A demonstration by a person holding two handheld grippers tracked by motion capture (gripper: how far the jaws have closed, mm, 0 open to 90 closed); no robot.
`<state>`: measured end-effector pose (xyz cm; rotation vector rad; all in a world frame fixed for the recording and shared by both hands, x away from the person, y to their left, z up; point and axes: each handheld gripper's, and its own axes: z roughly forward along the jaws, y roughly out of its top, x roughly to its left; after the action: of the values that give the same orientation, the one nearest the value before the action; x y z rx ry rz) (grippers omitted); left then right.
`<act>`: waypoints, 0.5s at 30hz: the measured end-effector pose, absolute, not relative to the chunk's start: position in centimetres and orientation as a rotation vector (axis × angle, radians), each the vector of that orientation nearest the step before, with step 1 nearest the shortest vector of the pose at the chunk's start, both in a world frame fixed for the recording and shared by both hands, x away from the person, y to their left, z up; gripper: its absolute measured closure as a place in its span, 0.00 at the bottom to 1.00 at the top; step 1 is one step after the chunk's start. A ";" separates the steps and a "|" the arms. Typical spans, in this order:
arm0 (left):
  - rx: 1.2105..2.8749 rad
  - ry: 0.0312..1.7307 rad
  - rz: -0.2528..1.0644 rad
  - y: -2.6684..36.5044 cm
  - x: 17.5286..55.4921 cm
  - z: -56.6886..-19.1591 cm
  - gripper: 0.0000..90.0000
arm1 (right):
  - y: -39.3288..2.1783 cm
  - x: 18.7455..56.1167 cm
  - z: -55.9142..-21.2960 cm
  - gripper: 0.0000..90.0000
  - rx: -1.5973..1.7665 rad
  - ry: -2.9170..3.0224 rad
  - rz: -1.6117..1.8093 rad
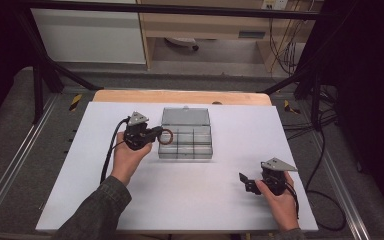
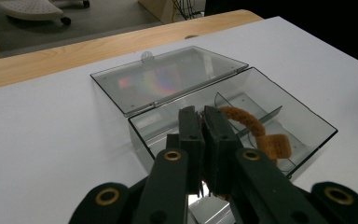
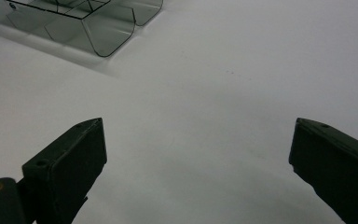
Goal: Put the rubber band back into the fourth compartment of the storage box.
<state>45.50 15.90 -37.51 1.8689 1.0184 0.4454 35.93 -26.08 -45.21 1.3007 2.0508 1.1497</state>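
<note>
the left gripper [image 2: 204, 122] has its jaws pressed nearly together on a brown fuzzy ring [image 2: 256, 133], which looks like a looped pipe cleaner or a hair tie. the left gripper view shows the ring curving out to the right of the jaws and hanging inside the clear plastic organizer box [image 2: 286, 100], above one of its divided compartments; i cannot tell whether the ring's lower end touches the box floor. from the high view the same ring [image 1: 166, 137] reads as a small circle at the left edge of the box [image 1: 186, 143], with the left gripper [image 1: 156, 134] reaching in from the left and the person's left hand [image 1: 127, 157] behind it. the box lid [image 2: 168, 79] lies open, tipped back toward the far side of the counter; the left gripper view catches a rainbow sheen on it that the high view lacks.

the right gripper [image 3: 198, 158] has its jaws spread wide with nothing between them, just bare white counter [image 3: 223, 84]. its own view shows a corner of the box [image 3: 98, 28] at the upper left, well apart. the high view places this gripper [image 1: 245, 181] near the front right of the counter, held in the right hand [image 1: 279, 200], with its grey three-cornered plate [image 1: 278, 164] on top.
</note>
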 end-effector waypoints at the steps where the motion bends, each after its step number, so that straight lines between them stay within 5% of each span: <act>1: 1.872 1.017 0.443 15.8 45.5 -37.6 0.96 | -26.1 35.9 -45.2 0.05 1.301 2.051 1.150; 15: 1.893 1.010 0.451 15.0 45.7 -38.2 0.96 | -26.1 35.9 -45.2 0.05 1.295 2.048 1.152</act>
<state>45.66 14.99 -38.17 1.8926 1.0097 0.4513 35.92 -26.15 -45.16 1.2948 2.0480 1.1515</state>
